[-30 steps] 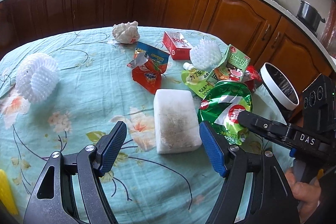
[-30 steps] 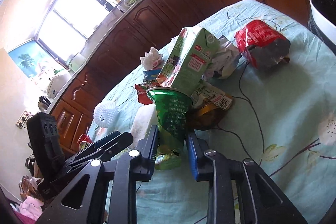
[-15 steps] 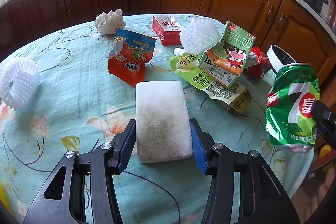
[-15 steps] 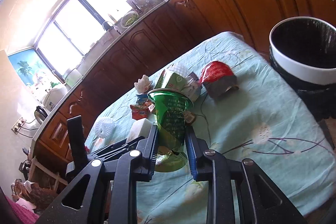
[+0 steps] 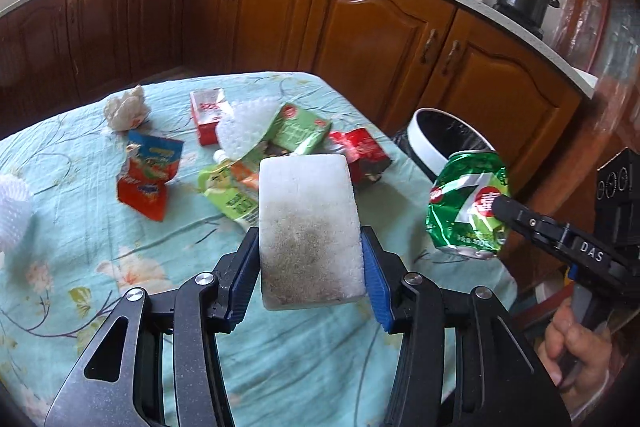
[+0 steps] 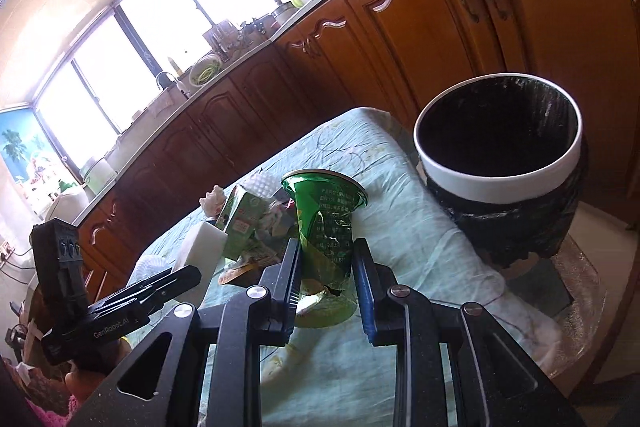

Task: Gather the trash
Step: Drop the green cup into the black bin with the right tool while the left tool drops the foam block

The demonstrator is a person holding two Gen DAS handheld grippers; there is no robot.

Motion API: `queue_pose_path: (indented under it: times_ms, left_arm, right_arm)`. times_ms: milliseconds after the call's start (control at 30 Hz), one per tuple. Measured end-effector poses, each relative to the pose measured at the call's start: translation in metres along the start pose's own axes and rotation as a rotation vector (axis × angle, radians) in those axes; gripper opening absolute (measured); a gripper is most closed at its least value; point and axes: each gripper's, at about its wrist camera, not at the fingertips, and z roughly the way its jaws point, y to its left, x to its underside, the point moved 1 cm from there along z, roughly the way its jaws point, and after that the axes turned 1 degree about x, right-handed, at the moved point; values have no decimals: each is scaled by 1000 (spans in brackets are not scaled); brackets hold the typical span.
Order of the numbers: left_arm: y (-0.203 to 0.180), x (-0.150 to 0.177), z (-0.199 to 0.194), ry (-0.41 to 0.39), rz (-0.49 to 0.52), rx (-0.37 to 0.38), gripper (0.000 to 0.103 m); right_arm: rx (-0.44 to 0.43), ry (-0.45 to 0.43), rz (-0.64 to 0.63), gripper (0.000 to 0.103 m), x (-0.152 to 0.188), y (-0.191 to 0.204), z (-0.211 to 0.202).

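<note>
My left gripper is shut on a dirty white foam block and holds it above the table. My right gripper is shut on a crushed green 7-Up can, lifted off the table; the can also shows in the left wrist view. A white-rimmed trash bin with a black liner stands beyond the table's right edge, ahead and right of the can. It shows in the left wrist view too.
More trash lies on the floral tablecloth: a crumpled tissue, a red box, an orange-blue wrapper, a green carton, a red packet, a green pouch, white foam nets. Wooden cabinets stand behind.
My left gripper closed on the foam block and lifted it. My right gripper carried the can up and right, toward the bin.
</note>
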Motion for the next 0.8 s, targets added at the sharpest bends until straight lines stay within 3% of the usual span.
queue_pose_path:
  times_ms: [267, 800]
  left_arm:
    - [-54, -15, 28, 23, 93, 68, 48]
    - [-128, -64, 86, 40, 218, 156, 48]
  right_arm:
    - [78, -60, 23, 26, -16, -34, -21]
    - [232, -148, 3, 26, -60, -82, -38]
